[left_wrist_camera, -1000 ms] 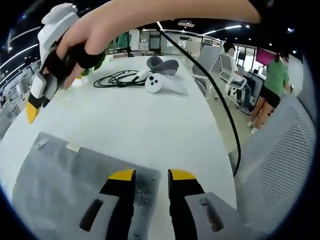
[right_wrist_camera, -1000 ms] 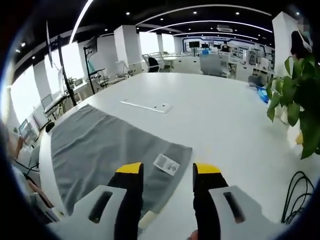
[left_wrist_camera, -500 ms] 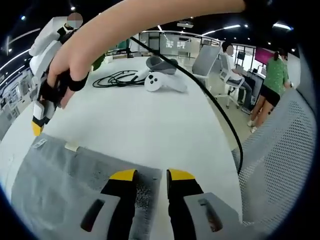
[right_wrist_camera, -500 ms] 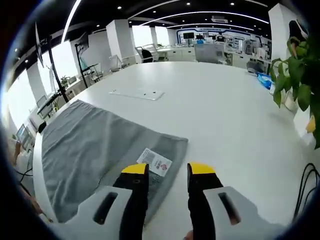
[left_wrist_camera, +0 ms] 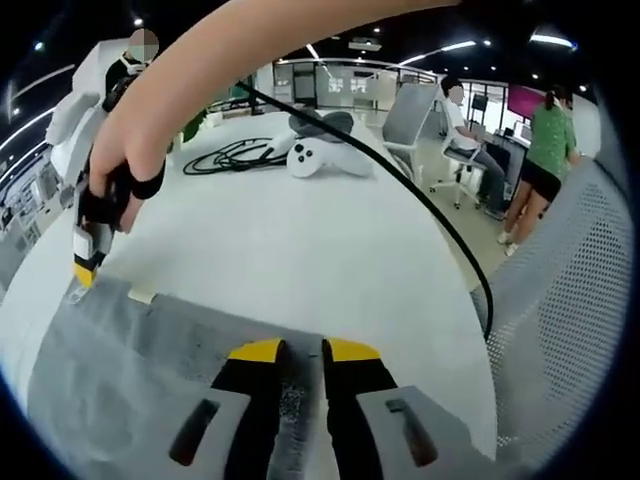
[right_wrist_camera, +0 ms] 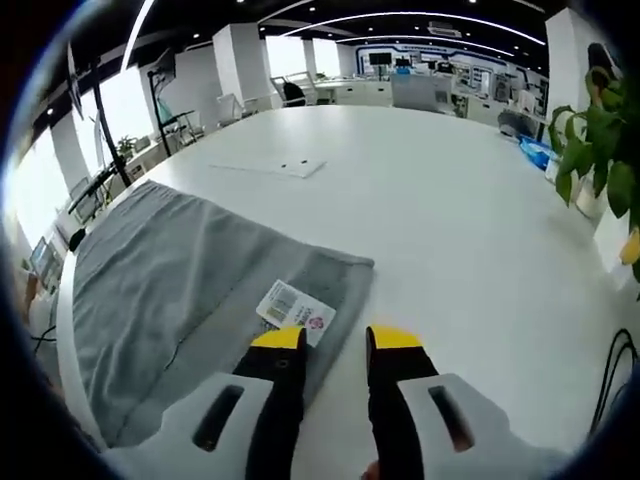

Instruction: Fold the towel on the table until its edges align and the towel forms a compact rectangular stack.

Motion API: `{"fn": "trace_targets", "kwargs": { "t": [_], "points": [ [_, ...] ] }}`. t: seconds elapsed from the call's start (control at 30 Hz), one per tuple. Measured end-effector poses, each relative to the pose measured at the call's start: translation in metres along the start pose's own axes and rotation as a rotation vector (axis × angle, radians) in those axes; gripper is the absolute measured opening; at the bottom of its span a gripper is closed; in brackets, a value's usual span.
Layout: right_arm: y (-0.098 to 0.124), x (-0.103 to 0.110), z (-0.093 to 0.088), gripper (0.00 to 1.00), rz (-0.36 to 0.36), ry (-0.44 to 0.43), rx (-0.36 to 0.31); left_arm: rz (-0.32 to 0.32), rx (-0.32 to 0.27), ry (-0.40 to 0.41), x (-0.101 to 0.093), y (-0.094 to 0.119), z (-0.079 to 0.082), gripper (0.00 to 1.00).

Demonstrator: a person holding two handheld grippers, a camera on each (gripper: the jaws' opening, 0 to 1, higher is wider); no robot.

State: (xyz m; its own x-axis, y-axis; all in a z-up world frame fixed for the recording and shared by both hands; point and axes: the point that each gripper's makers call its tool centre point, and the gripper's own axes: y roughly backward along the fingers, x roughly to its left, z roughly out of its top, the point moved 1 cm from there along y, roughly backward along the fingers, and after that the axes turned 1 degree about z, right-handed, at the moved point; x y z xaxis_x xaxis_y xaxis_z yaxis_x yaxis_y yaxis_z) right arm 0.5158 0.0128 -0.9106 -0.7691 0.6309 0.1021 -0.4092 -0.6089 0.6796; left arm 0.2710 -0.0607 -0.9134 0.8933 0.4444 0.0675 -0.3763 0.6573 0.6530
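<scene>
I'm at the first grasp: my left gripper (left_wrist_camera: pixel 300 352) seems clenched on the towel (left_wrist_camera: pixel 120 370) edge. My right gripper (right_wrist_camera: pixel 335 340), jaws parted, hovers at the tagged corner and needs to close there.

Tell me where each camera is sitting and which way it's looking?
Left gripper view: rides on the left hand-held gripper, looking over the grey towel and white table toward cables; the person's hand brings the right hand-held gripper down at the towel's far corner.
Right gripper view: rides on the right hand-held gripper, looking along the table over the towel and its label; a plant stands at the right.
Shared: towel and table.
</scene>
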Motion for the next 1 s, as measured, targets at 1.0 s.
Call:
{"fn": "trace_targets", "kwargs": {
  "t": [1.0],
  "points": [
    [0.011, -0.002, 0.011, 0.00, -0.016, -0.011, -0.050, 0.078, -0.067, 0.071, 0.009, 0.011, 0.013, 0.05]
  ]
}}
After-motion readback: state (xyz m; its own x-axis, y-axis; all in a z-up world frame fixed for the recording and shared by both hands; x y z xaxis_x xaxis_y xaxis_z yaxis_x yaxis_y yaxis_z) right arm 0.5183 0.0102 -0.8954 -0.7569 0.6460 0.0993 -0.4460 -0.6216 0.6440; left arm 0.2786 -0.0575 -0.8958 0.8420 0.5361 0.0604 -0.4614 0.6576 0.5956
